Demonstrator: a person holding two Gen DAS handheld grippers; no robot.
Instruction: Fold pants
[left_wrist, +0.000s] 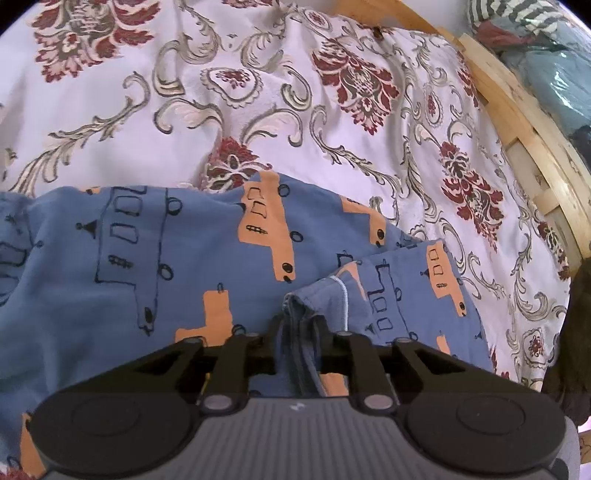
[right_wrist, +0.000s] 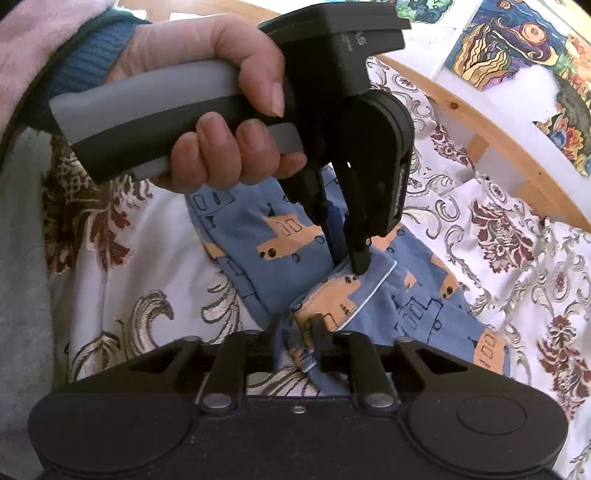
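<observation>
On the bed, a white bedspread with red and grey floral scrolls (left_wrist: 258, 92) runs wide and bare beyond the garment, plenty of room ahead, up to a curved pale wooden bed frame (left_wrist: 517, 122) along the right edge. Past that rail sits a heap of teal and striped fabric (left_wrist: 546, 44). The blue cotton pants printed with orange and outlined trucks (left_wrist: 147, 240) lie spread across the near part of the bedspread, their far edge bunched just short of a red motif.

Left claw (left_wrist: 297, 332) is pinched on a gathered hem of the pants, cloth rising between its black fingers, a pale stitched seam beside it. From the right wrist view, that same left claw (right_wrist: 345, 258) comes down from above, a hand (right_wrist: 221, 110) in a blue knit cuff wrapped round its grey handle. Right claw (right_wrist: 297, 339) is clamped on a folded edge nearby, the two grips close together. White bedspread shows open on both sides.
</observation>
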